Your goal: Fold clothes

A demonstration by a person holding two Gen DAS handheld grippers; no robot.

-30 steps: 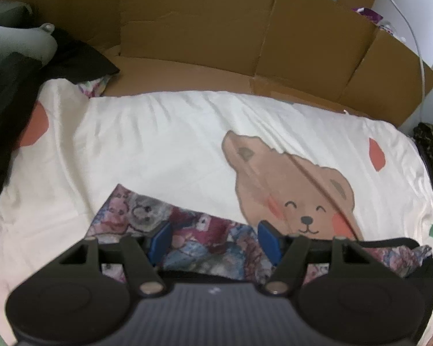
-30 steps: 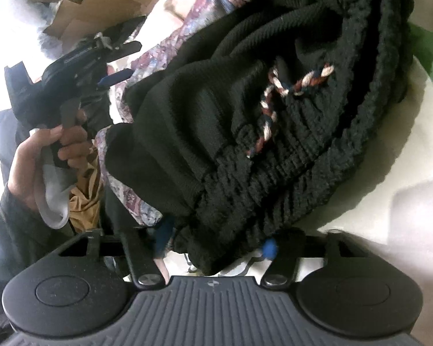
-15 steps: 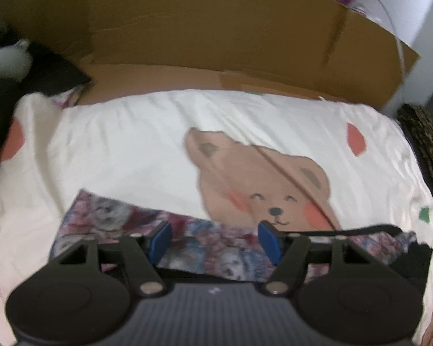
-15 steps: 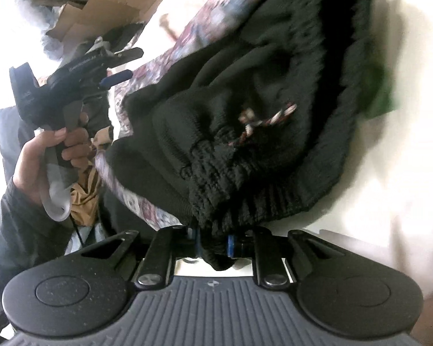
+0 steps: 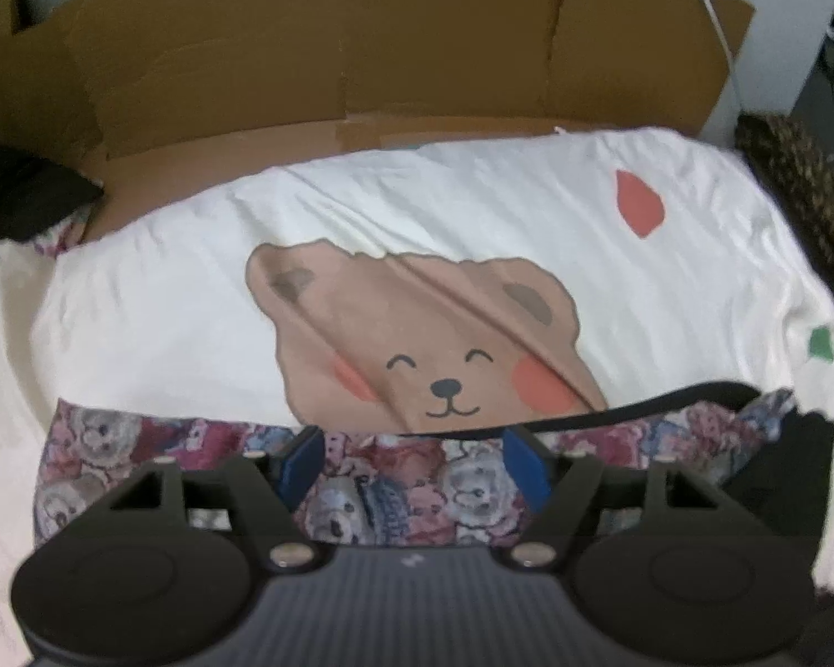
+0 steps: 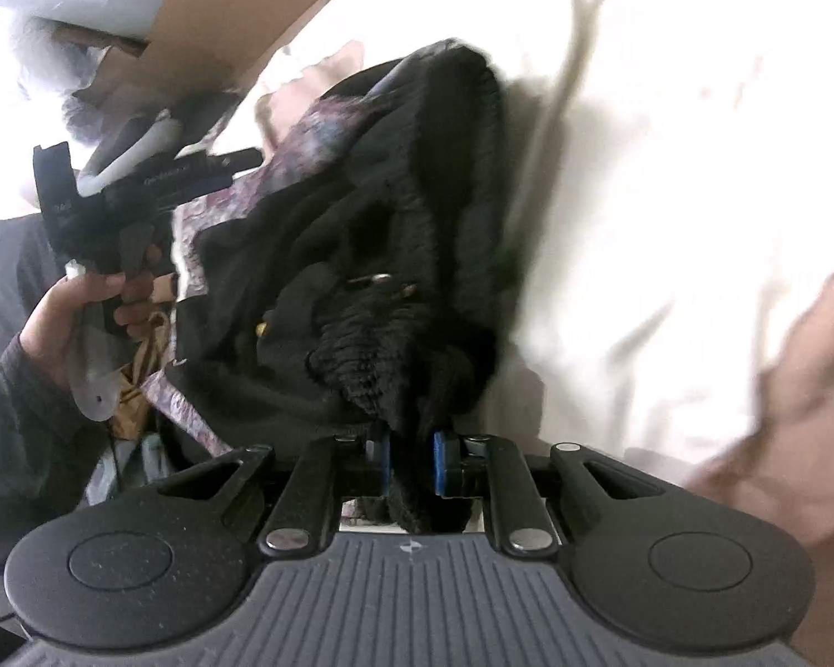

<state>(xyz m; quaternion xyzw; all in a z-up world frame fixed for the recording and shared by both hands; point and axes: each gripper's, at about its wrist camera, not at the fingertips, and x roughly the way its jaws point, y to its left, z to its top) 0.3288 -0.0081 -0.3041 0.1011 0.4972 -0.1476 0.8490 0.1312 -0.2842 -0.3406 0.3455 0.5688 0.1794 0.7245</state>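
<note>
Since a second ago the right gripper (image 6: 411,458) has clenched on the black ribbed-knit garment (image 6: 395,255), which was loose between spread pads. The knit bunches lengthwise away from those pads over the cream bear sheet (image 6: 667,194). The left gripper (image 5: 411,458) is released above the bear-patterned fabric (image 5: 395,478), stretched crosswise. Only the right view shows the left hand (image 6: 78,311).
</note>
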